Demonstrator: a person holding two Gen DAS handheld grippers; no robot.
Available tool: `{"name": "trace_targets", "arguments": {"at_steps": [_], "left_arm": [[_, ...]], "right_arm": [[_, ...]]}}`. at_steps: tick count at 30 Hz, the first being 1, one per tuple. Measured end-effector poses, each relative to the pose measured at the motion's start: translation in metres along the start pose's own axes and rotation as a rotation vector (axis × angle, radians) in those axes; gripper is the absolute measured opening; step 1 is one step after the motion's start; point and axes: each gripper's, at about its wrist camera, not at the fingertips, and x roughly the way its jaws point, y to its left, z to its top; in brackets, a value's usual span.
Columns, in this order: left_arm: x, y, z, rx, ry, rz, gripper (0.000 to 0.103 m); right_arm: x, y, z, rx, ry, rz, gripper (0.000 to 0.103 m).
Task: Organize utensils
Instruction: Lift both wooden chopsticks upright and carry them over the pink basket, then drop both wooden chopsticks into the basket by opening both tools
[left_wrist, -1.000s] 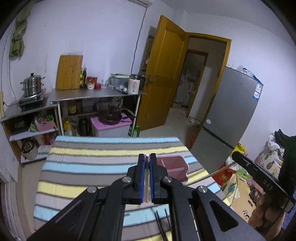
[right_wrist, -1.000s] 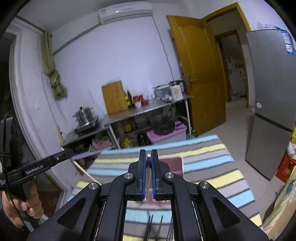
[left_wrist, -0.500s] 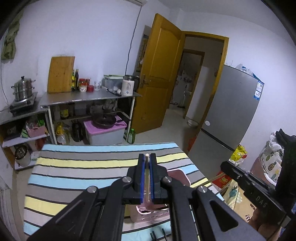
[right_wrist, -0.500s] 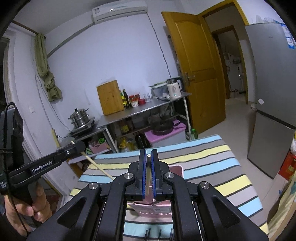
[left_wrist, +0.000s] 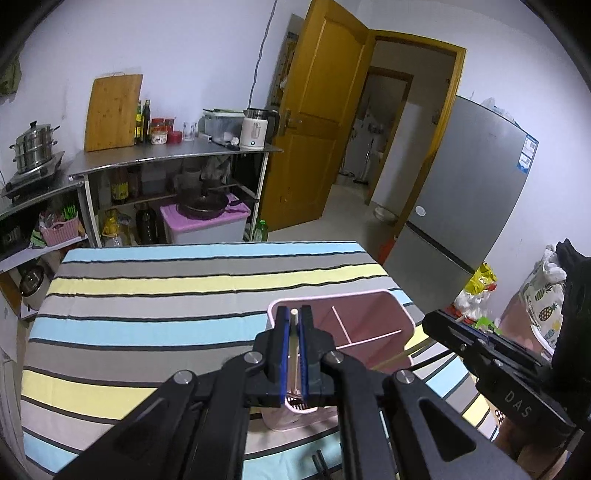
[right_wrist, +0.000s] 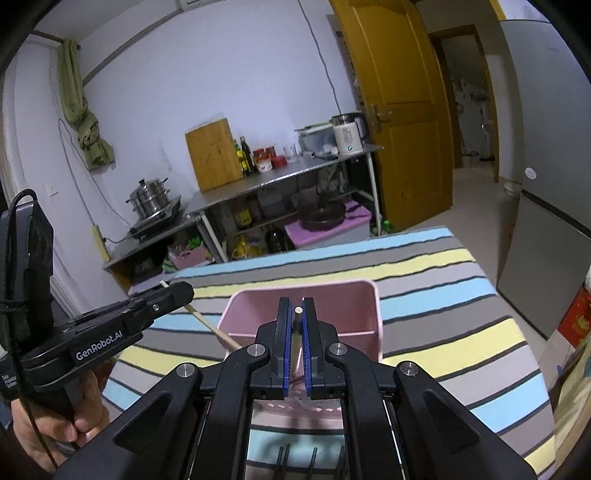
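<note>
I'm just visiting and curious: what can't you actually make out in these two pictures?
- Left wrist view: the pink caddy floor, hidden behind the left gripper.
- Right wrist view: the lower end of the chopstick in the right gripper, hidden by the jaws.
- Both views: dark utensils cut off at the bottom edge.

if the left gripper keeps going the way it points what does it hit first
Probably the pink utensil holder: the left gripper, shut on a chopstick, points down over its near-left rim. Depth is unclear.

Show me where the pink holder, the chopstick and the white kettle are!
pink holder (right_wrist: 376, 295): right wrist view, on its far right rim corner.
chopstick (right_wrist: 214, 326): right wrist view, on the bare wooden shaft below the other gripper.
white kettle (left_wrist: 254, 133): left wrist view, on its body.
</note>
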Motion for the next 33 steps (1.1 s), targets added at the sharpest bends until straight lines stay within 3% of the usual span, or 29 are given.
{"name": "trace_targets", "arguments": {"at_steps": [4, 8, 17, 25, 33], "left_arm": [[-0.003, 0.003, -0.001, -0.009, 0.002, 0.002, 0.007], [-0.009, 0.005, 0.000, -0.009, -0.008, 0.003, 0.020], [-0.054, 0.005, -0.007, 0.005, -0.060, 0.014, 0.025], [-0.105, 0.006, -0.041, -0.028, -0.092, 0.017, 0.030], [-0.138, -0.001, -0.100, -0.038, -0.098, 0.023, 0.033]], "right_arm": [[0.000, 0.004, -0.001, -0.019, 0.004, 0.005, 0.008], [-0.007, 0.008, -0.001, -0.037, -0.008, 0.005, 0.015], [-0.048, 0.013, -0.008, -0.056, -0.034, 0.001, 0.015], [-0.096, 0.018, -0.035, -0.074, -0.065, 0.004, 0.015], [-0.136, 0.022, -0.077, -0.090, -0.055, 0.018, 0.015]]}}
